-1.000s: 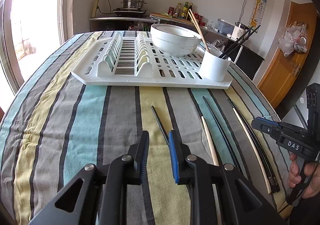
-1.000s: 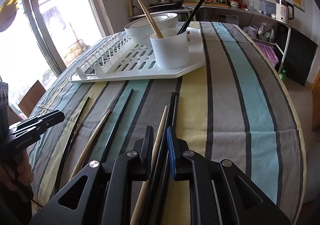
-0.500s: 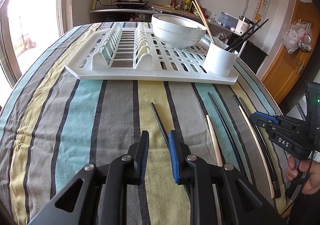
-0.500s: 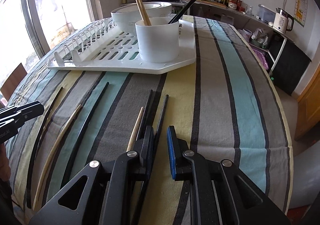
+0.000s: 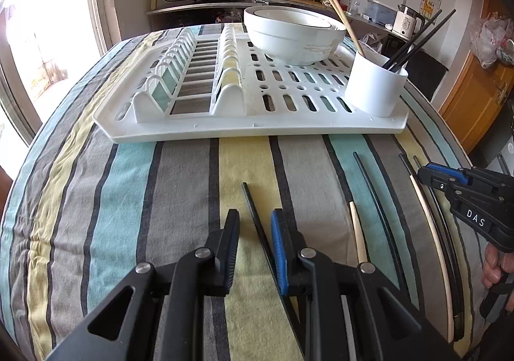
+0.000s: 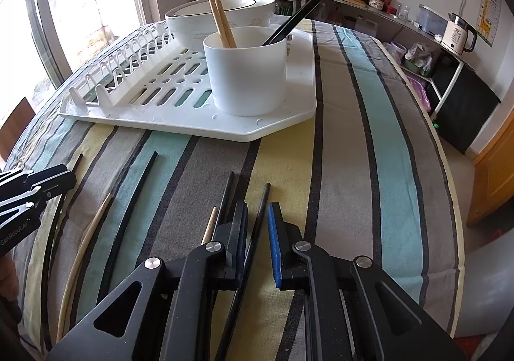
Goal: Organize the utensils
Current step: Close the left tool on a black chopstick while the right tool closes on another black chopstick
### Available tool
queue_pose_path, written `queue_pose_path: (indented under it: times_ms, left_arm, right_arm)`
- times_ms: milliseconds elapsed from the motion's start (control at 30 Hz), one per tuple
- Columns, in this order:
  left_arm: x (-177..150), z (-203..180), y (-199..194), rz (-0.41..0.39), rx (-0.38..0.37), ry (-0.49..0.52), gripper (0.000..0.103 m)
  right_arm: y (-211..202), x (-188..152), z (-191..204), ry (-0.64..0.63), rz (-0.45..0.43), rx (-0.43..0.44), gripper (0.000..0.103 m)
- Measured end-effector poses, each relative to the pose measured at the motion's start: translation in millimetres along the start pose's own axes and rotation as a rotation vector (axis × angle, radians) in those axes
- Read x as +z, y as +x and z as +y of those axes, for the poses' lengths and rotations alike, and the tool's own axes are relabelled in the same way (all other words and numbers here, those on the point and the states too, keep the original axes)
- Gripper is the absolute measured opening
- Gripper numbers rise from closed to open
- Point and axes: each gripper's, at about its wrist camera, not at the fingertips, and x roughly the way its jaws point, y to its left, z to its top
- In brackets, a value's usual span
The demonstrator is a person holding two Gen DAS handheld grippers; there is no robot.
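Several black and wooden chopsticks lie on the striped tablecloth in front of a white drying rack. A white cup on the rack's right corner holds two wooden and some black chopsticks; it also shows in the right wrist view. My left gripper is open, low over a black chopstick that runs between its jaws. My right gripper is open, with another black chopstick between its jaws. A wooden chopstick and a black one lie just left of it.
White stacked bowls sit on the rack's back right. More chopsticks lie between the grippers: wooden ones and a black one. The right gripper shows at the left wrist view's right edge. The table edge drops off on the right.
Both grippers have moved forward toward the rack and lowered. The right gripper shifted right, so a black chopstick now lies between its jaws. Both stay open.
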Motion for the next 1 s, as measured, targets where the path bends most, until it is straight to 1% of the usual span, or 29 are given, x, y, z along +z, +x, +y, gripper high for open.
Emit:
queue_pose_path:
  times_ms: [33,100,167,233,333,433,567,833,1000]
  left_arm:
    - [1,-2,1,-0.003,0.017,0.016,0.021]
    - [2,-6,3,-0.006,0.046,0.04,0.013]
    - [3,-7,4,-0.01,0.054,0.048,0.007]
    - [5,-7,4,-0.004,0.054,0.053,0.007]
    - [8,-7,4,0.002,0.033,0.06,0.006]
    - [12,-7,-6,-0.025,0.02,0.065,0.006]
    - [22,-7,-31,-0.082,-0.008,0.067,0.005]
    - [43,-4,-96,-0.214,-0.069,0.064,0.005]
    - [47,-2,-136,-0.3,-0.093,0.067,0.004]
  right_arm:
    - [0,0,1,-0.004,0.001,0.01,0.005]
    - [1,0,2,-0.009,0.0,0.01,0.006]
    - [0,0,1,-0.007,0.0,0.016,0.005]
    - [-1,-1,-2,0.004,-0.006,0.031,0.005]
    - [-11,0,-9,0.036,-0.035,0.054,0.004]
    - [-27,3,-16,0.061,-0.077,0.07,0.004]
    - [-56,8,-22,0.075,-0.149,0.072,0.004]
    - [-128,23,-28,0.085,-0.33,0.064,0.004]
    - [-168,19,-29,0.089,-0.432,0.059,0.004]
